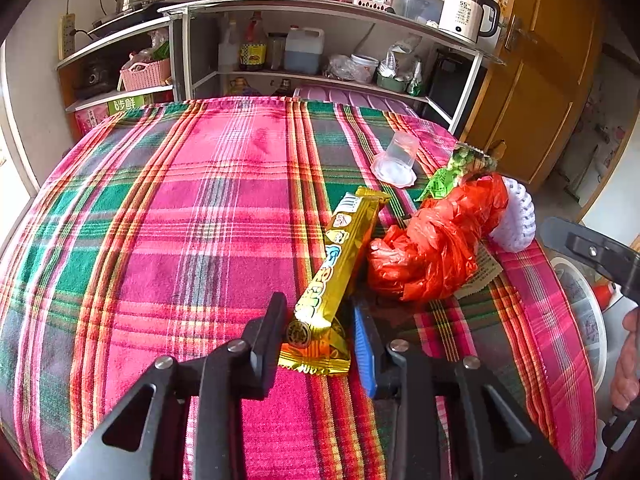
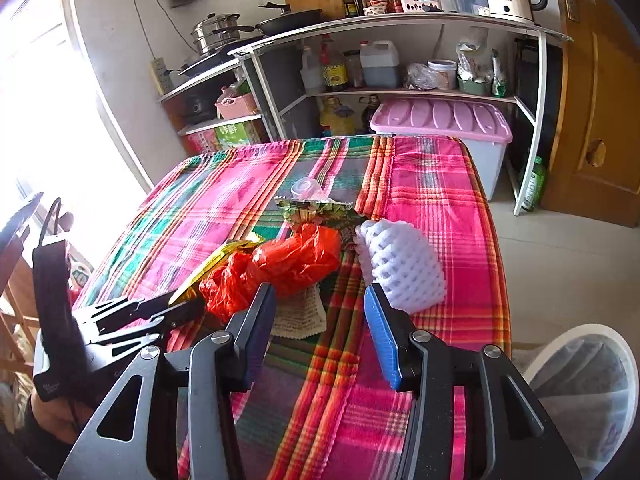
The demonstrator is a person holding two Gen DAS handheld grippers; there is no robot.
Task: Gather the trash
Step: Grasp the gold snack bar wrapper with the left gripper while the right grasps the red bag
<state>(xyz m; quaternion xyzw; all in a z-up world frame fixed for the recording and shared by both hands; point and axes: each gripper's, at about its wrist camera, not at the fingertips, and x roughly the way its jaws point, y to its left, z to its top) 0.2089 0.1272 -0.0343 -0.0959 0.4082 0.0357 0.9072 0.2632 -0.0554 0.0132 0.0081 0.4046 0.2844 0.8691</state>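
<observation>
my left gripper (image 1: 320, 336) straddles the near end of the gold wrapper (image 1: 340, 264) on the plaid tablecloth (image 1: 160, 220), fingers apart, not clamped. my right gripper (image 2: 320, 328) is spread, empty, near the red bag (image 2: 288, 268) and white foam net (image 2: 404, 264).

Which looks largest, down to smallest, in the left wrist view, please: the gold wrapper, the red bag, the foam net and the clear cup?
1. Red bag and gold wrapper: about alike; the wrapper is longer but nearer the camera, so unsure.
2. Foam net: partly hidden behind the bag.
3. Clear cup: smallest, though farthest away.
</observation>
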